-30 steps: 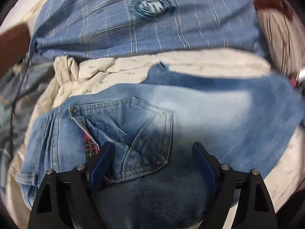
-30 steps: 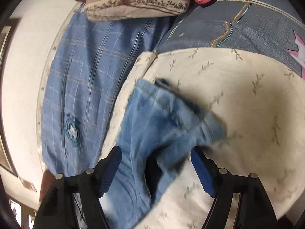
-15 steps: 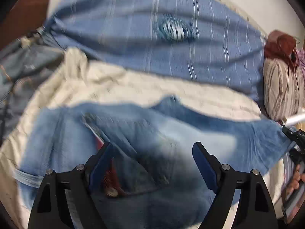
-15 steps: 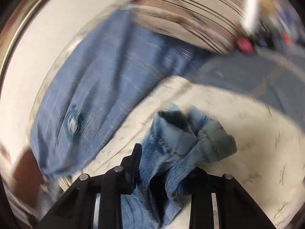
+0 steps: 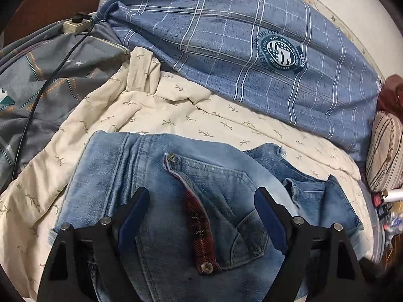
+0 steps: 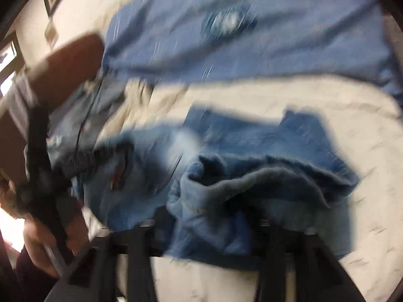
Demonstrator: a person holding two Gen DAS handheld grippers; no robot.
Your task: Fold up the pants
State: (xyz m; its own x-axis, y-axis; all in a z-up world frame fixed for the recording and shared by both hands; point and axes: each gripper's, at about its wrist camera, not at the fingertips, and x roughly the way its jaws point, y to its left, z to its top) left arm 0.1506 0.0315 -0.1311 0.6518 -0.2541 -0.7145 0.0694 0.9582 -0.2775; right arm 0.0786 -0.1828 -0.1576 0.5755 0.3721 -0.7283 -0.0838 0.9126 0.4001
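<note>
- Faded blue jeans point(image 5: 156, 176) lie on a cream leaf-print sheet point(image 5: 201, 118) spread over the bed; back pocket up, its red plaid lining point(image 5: 201, 226) turned out
- The left gripper point(image 5: 201, 209) hovers over the pocket, jaws spread wide, nothing held between them
- The right gripper point(image 6: 206, 229) view is badly blurred; its jaws have just been opening, with a bunched fold of the jeans' leg between them; whether the pads press the denim cannot be told
- A blue checked pillow point(image 5: 252, 50) with a round badge lies beyond the sheet; a grey patterned quilt point(image 5: 50, 75) with a black cable point(image 5: 40, 93) sits at left
</note>
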